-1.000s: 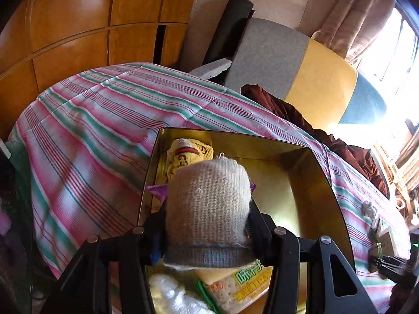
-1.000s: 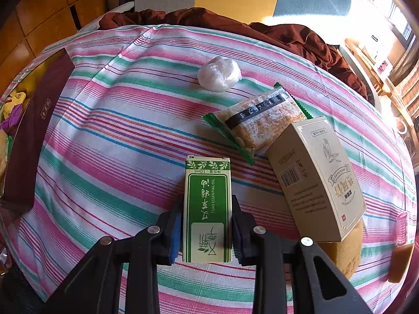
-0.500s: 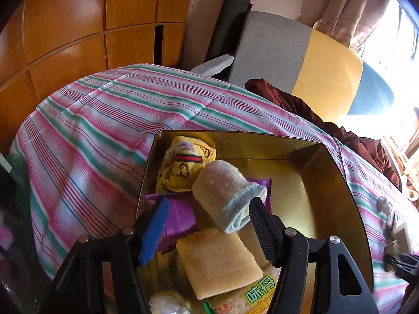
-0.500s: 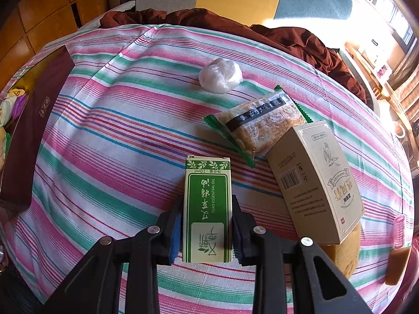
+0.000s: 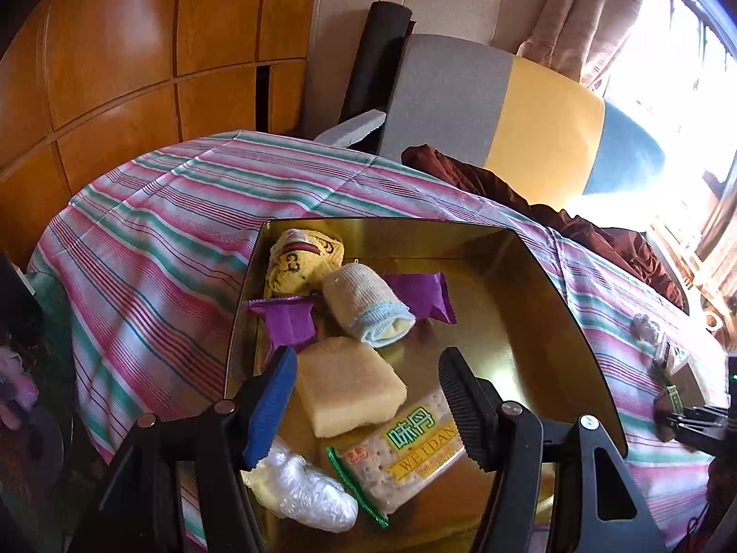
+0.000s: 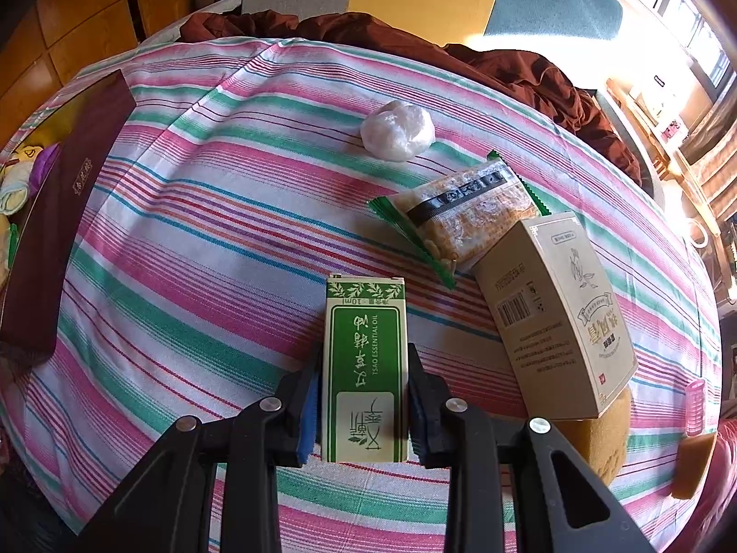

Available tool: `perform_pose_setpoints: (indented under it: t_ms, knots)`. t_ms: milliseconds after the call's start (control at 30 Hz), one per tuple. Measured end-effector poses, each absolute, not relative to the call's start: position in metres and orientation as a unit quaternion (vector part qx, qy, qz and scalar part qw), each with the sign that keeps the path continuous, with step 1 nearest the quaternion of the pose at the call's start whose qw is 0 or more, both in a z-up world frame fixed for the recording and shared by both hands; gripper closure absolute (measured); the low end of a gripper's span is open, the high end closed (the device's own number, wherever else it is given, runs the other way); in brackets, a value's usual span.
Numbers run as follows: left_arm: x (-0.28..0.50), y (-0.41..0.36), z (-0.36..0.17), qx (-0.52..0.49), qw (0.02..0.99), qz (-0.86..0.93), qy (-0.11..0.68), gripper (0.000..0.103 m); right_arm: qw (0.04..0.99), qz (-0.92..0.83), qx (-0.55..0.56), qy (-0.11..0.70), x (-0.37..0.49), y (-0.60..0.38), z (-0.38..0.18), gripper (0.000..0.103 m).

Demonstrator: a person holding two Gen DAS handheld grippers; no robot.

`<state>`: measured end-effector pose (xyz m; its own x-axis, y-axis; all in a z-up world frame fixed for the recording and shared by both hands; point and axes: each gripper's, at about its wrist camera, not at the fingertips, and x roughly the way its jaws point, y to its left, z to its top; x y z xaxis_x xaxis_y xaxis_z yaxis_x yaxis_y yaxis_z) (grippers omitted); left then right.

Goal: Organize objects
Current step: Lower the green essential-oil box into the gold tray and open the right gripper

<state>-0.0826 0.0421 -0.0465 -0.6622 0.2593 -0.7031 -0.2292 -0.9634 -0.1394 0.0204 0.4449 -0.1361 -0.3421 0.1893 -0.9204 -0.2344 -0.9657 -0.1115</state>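
Gold tray [image 5: 543,276] on striped cloth holds rolled sock [image 5: 364,304], yellow sponge [image 5: 348,385], cracker pack [image 5: 405,456]. Green essential-oil box [image 6: 366,368] clamped between right gripper [image 6: 364,408] pads.

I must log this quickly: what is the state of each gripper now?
Left gripper: open, holding nothing, above the gold tray.
Right gripper: closed on the green box.

wall panels [image 5: 138,46]: orange wood, upper left
curtain [image 5: 585,14]: beige, upper right
cushion [image 5: 497,106]: grey-yellow-blue, top centre
brown cloth [image 6: 529,69]: crumpled, top
tablecloth [image 6: 207,230]: striped, centre
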Motion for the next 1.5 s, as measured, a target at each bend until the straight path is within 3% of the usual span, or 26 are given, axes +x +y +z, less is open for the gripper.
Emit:
perform_pose_setpoints:
  t_ms: [233, 633, 967, 1500]
  knots:
    - [-0.066, 0.043, -0.040, -0.377, 0.144, 0.915, -0.007, 0.037, 0.131, 0.816, -0.561, 0.034, 0.022, 0.435, -0.133, 0.073]
    - [-0.058, 0.028, -0.044, -0.382, 0.140, 0.913, -0.012, 0.037, 0.054, 0.852, -0.514, 0.081, 0.013, 0.367, -0.092, 0.073]
    - [-0.057, 0.015, -0.049, -0.387, 0.131, 0.912, -0.022, 0.035, -0.037, 0.880, -0.471, 0.045, -0.032, 0.286, -0.049, 0.073]
    - [-0.054, -0.007, -0.055, -0.395, 0.114, 0.911, -0.034, 0.034, -0.090, 0.853, -0.513, 0.024, -0.107, 0.203, -0.089, 0.073]
